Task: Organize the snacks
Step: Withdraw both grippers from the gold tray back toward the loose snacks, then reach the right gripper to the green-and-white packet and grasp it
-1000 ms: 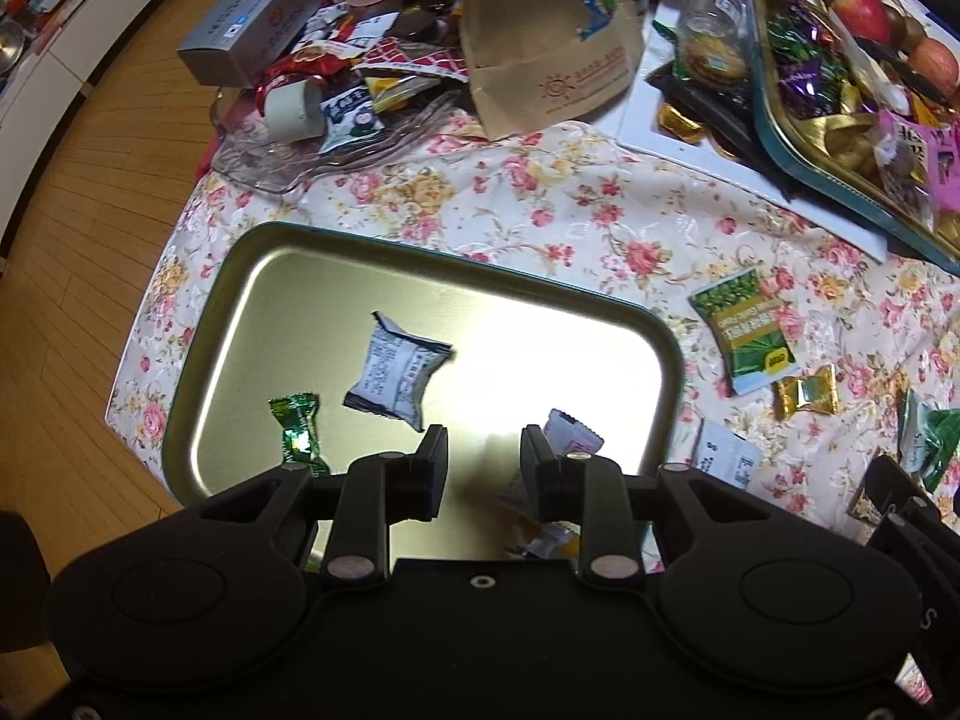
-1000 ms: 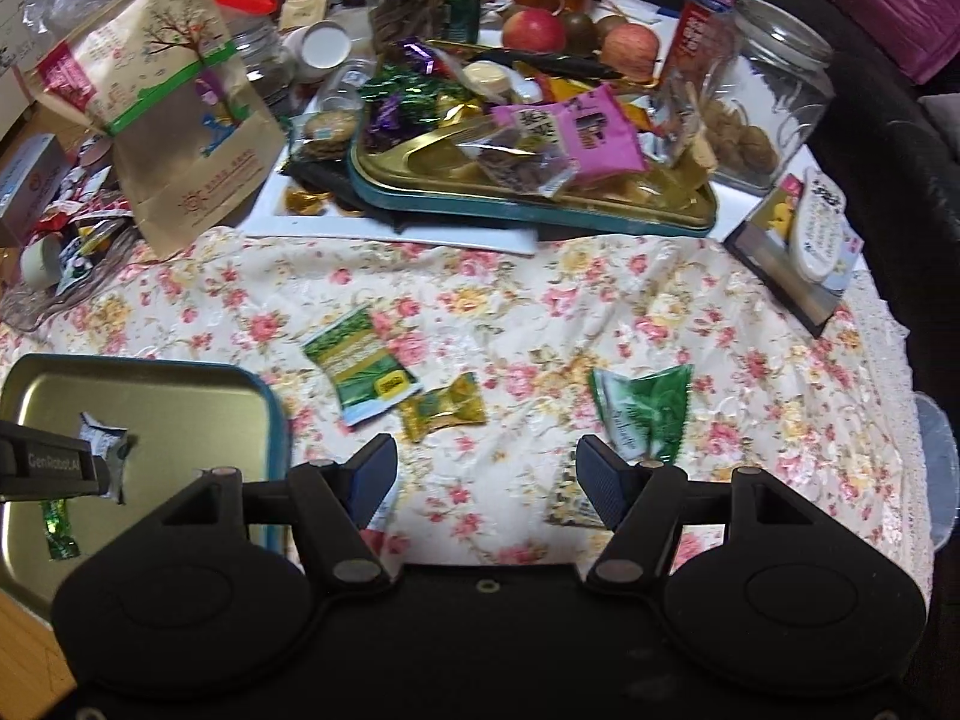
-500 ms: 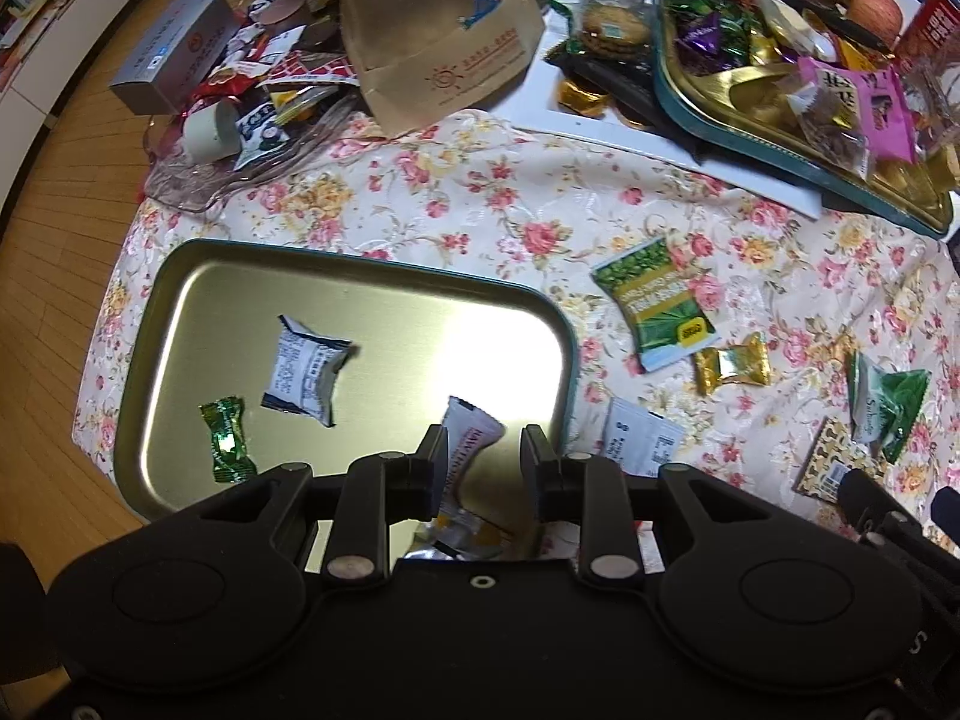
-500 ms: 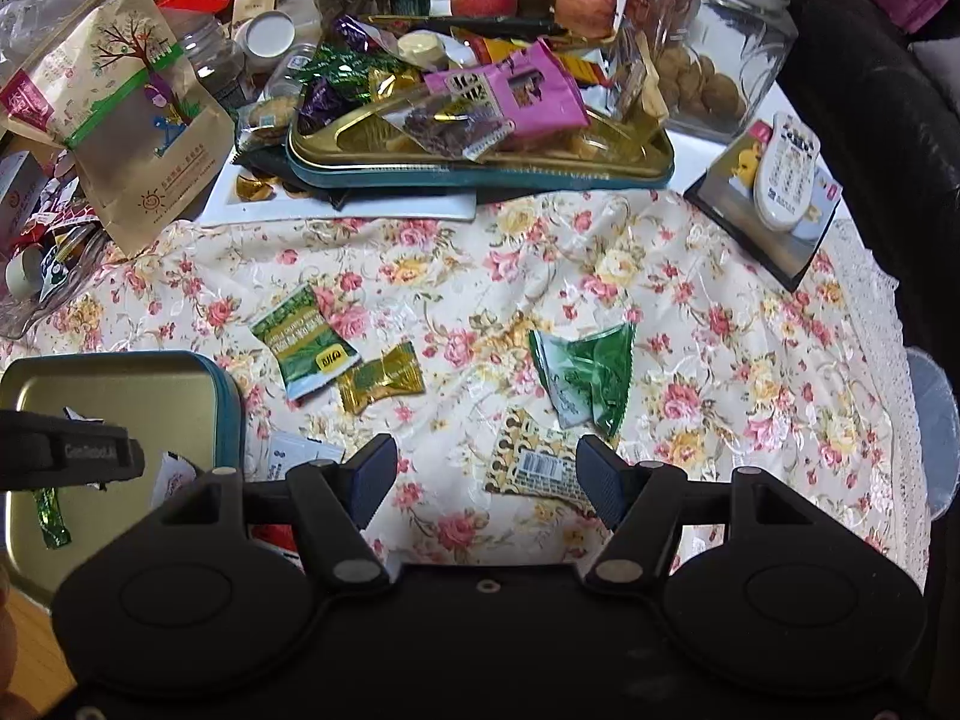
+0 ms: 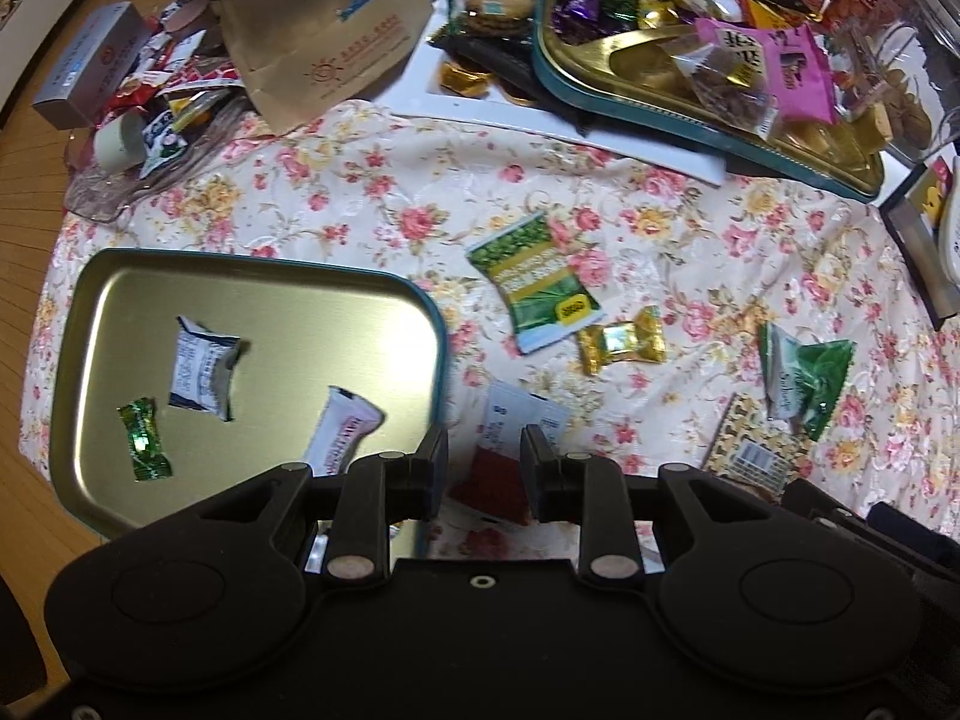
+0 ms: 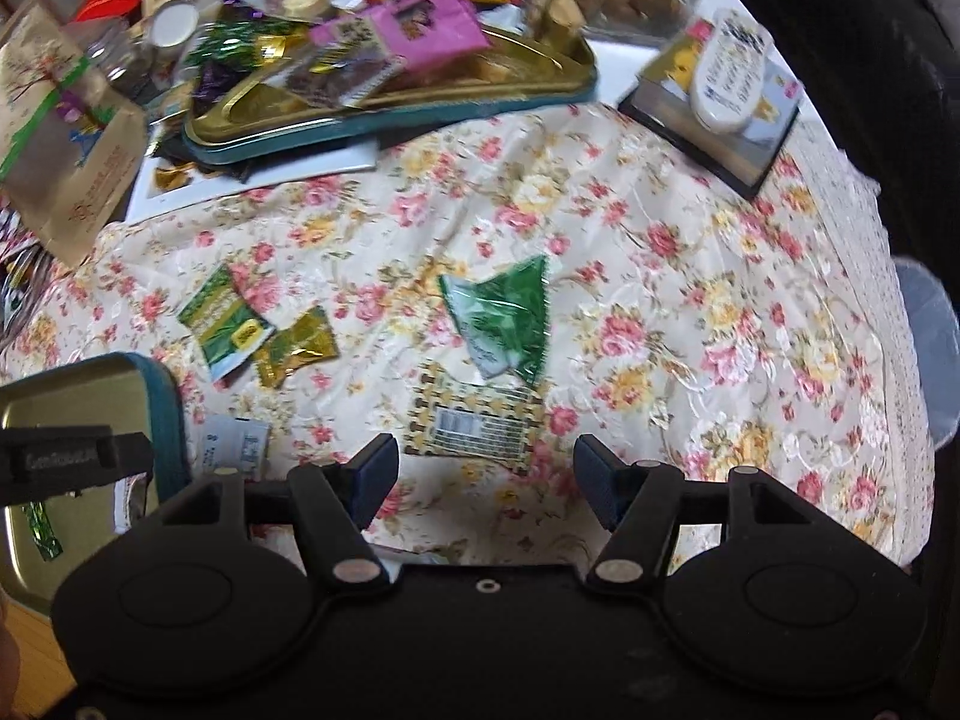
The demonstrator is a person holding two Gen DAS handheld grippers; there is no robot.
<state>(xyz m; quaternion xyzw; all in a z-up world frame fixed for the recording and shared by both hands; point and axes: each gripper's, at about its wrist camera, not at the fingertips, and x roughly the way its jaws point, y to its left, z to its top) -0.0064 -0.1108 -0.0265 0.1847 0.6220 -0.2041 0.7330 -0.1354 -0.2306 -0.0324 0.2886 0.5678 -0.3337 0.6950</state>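
Observation:
A gold tray (image 5: 270,300) with a teal rim holds a white-blue packet (image 5: 201,369), a green candy (image 5: 144,438) and a white-pink packet (image 5: 342,432). Just past its right rim, my left gripper (image 5: 485,456) is open above a white-red packet (image 5: 510,438) on the floral cloth. My right gripper (image 6: 485,459) hangs over a patterned barcode packet (image 6: 474,426). Its jaws are closing, and the pads stand apart from the packet. A green packet (image 6: 504,318), a gold candy (image 6: 297,348) and a green pea packet (image 6: 225,318) lie beyond.
A second tray (image 5: 690,114) heaped with snacks sits at the back, with a brown paper bag (image 5: 324,42) and a grey box (image 5: 90,72) to its left. A remote on a book (image 6: 729,72) lies far right. Wooden floor lies left of the table.
My left gripper has moved right, from above the tray to past its right rim over the white-red packet. My right gripper has come down towards the patterned packet, and its jaws have narrowed a little.

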